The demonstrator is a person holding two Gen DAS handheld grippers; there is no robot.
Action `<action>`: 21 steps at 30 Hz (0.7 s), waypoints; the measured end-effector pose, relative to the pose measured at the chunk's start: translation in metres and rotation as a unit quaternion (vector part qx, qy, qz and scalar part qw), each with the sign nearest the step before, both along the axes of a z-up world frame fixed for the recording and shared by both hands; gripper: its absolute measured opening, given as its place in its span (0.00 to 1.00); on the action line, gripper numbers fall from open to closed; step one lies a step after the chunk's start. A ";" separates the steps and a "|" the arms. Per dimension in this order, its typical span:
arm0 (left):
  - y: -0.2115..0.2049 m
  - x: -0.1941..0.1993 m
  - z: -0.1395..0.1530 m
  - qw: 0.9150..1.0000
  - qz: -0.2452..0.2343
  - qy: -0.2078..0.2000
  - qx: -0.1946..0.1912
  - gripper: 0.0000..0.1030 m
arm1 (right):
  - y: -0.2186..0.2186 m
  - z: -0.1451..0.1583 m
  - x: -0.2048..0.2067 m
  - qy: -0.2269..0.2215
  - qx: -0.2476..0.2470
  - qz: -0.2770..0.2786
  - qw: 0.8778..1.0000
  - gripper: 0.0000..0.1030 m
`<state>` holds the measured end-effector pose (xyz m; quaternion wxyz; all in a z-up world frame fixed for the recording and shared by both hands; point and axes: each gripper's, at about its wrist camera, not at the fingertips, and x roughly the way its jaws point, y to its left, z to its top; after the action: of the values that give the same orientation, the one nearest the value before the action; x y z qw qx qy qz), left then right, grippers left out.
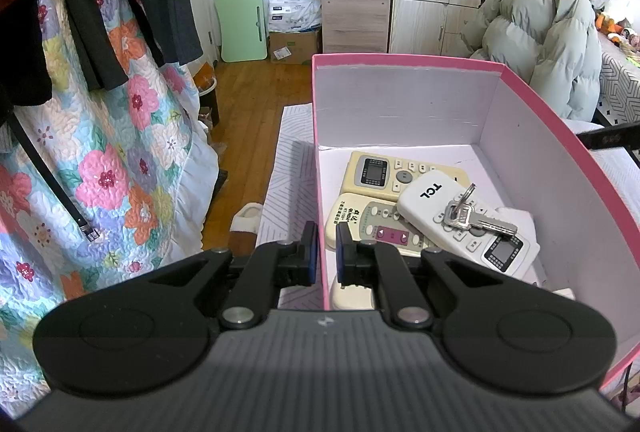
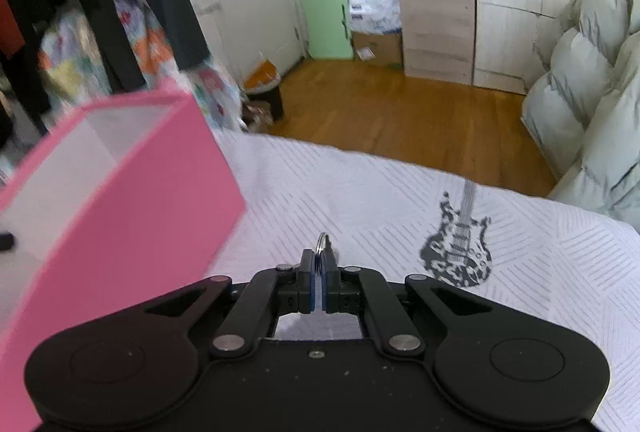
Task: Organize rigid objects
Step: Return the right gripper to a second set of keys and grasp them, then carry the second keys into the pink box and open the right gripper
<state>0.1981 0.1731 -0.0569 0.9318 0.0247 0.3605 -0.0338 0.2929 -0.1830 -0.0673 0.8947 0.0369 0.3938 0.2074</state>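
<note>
We see the left gripper (image 1: 327,252) pinching the pink box's (image 1: 560,135) near wall, fingers astride it. Inside lie three remotes (image 1: 404,207) with keys (image 1: 476,220) on top. The right gripper (image 2: 319,286), clamped tight on a key ring (image 2: 321,246), hovers over the white cloth (image 2: 360,199) beside the box.

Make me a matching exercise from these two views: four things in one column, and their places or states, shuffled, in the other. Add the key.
Things
1. TCL remote
2. left gripper
3. right gripper
4. keys

Places or states
A. shut on a key ring, over the white cloth
B. lying on top of the TCL remote
C. astride the pink box wall, one finger on each side
D. inside the pink box, resting across two beige remotes

Pairs: 1-D, 2-C, 3-A, 4-B
</note>
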 end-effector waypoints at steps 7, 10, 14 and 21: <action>-0.001 -0.001 0.000 1.000 0.000 0.001 -0.001 0.08 | 0.019 0.038 -0.042 -0.069 0.013 0.036 0.997 0.04; 0.000 0.000 0.000 1.000 0.001 0.000 -0.002 0.08 | 0.027 0.056 -0.059 -0.091 0.034 0.045 0.994 0.04; 0.000 0.000 0.000 1.000 0.002 0.001 -0.002 0.08 | 0.039 0.084 -0.068 -0.103 0.053 0.066 0.991 0.04; 0.001 0.001 0.001 1.000 0.001 0.002 -0.005 0.08 | 0.061 0.122 -0.083 -0.132 0.072 0.094 0.984 0.04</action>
<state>0.1989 0.1745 -0.0563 0.9312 0.0202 0.3624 -0.0349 0.2101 -0.1225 0.0548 0.9104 0.0365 0.2581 0.3212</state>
